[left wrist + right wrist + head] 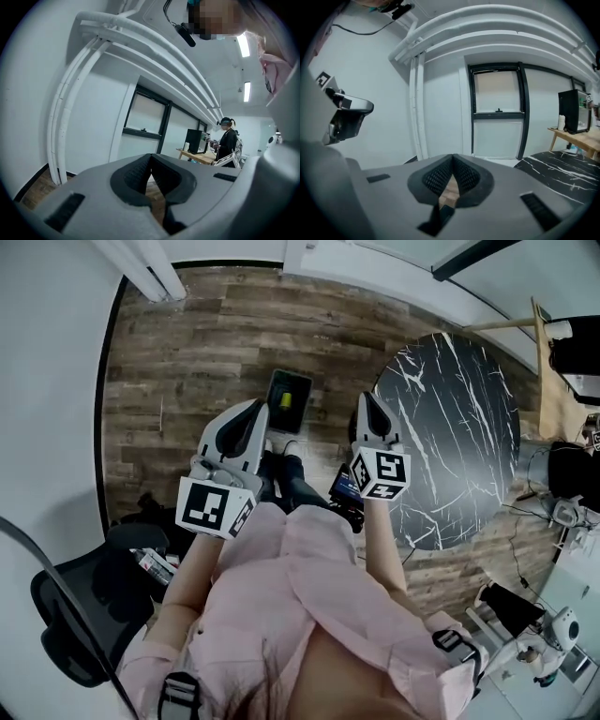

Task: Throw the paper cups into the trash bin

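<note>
Left gripper: the left gripper (151, 157) is clenched on nothing; its ribbed pads meet at the tips and only floor shows through the gap below them.
Right gripper: the right gripper (453, 157) is likewise closed and empty, tips touching.
Pose: in the head view the left gripper (260, 411) and right gripper (366, 401) are held side by side in front of the body, level, pointing away from the person.
Just beyond: the right gripper sits beside the edge of the round table (450, 427), black with white veining; its visible top carries no cup.
Floor ahead: a dark container (288, 399), open on top with something yellow-green inside, stands on the wooden floor (197, 362) between the two gripper tips and a little past them. I judge it may be the trash bin.
Farther out: white wall, a window (497, 117), a wooden bench (576, 140) with a black machine (571, 111).
Paper cups: none can be identified in any view. A pale upright shape (561, 122) beside the machine could be one, but is too small to tell.
Risk, search: both gripper cameras face the wall, so a cup could be missed without turning.
Risk, grasp: the jaws must part before any approach; closed tips would knock a light cup over.
Risk, squeeze: thin paper walls would likely crumple or slip under a hard clamp.
</note>
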The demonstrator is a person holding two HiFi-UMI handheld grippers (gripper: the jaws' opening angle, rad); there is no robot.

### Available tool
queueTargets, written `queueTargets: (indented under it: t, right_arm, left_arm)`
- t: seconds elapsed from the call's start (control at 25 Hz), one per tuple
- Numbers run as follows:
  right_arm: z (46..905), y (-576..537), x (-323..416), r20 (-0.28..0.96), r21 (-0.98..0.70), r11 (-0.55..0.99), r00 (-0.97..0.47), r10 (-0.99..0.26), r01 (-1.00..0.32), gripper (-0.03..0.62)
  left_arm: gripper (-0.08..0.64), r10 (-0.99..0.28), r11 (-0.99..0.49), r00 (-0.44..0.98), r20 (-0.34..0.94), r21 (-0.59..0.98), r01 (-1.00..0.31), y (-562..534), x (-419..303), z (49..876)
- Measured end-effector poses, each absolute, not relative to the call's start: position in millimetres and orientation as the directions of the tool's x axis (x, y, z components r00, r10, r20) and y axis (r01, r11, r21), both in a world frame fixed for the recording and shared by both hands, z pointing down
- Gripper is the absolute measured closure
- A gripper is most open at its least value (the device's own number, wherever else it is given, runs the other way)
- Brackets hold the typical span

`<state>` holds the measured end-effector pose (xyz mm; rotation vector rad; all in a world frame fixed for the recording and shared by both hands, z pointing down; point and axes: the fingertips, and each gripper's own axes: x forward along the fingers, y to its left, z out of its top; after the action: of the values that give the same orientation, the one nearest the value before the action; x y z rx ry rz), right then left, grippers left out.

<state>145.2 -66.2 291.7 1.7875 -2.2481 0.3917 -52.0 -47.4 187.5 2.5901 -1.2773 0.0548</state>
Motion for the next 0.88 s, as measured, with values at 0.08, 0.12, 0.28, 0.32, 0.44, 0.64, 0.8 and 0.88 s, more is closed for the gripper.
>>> queueTargets:
  t: [0.08,0.12,0.28,0.32,0.44,0.64,0.8,0.88]
  right_arm:
    - [283.0,-62.4,145.5,0.335,-0.055,0.220,-0.226,-0.915,-0.974,0.563]
    - [278.6,-61.0,145.2,0.326,-0.054,0.224,-0.229,-0.917,-0.973,0.563]
    - [261.8,-53.8,141.4,0.297,-0.054,0.241,-0.246,-0.923,-0.969,0.563]
    - [258.1,-51.7,139.7,0.291,-0.056,0.246,-0.251,-0.923,-0.968,0.563]
    - [249.0,-45.4,131.8,0.279,-0.061,0.267,-0.273,-0.921,-0.962,0.563]
    - [242.3,-32.2,120.6,0.271,-0.084,0.294,-0.305,-0.913,-0.952,0.563]
    - [242.2,-23.1,113.7,0.267,-0.112,0.313,-0.332,-0.905,-0.943,0.563]
    - [242.2,-18.4,111.2,0.267,-0.124,0.321,-0.343,-0.901,-0.939,0.563]
  left_arm:
    - [0.545,-0.770,-0.595,0.624,0.137,0.202,-0.778,-46.5,-47.4,183.8]
    - [0.545,-0.768,-0.598,0.626,0.132,0.200,-0.776,-46.3,-45.9,182.0]
    - [0.545,-0.765,-0.605,0.632,0.122,0.198,-0.771,-43.8,-43.7,176.6]
    - [0.544,-0.763,-0.607,0.634,0.124,0.197,-0.770,-42.8,-43.4,176.4]
    - [0.545,-0.760,-0.610,0.637,0.131,0.195,-0.768,-40.7,-44.0,177.7]
    - [0.545,-0.760,-0.608,0.634,0.139,0.189,-0.771,-36.9,-46.7,179.1]
    - [0.545,-0.757,-0.615,0.639,0.138,0.180,-0.768,-35.0,-47.2,178.2]
    - [0.545,-0.753,-0.620,0.643,0.139,0.176,-0.764,-33.0,-46.8,178.2]
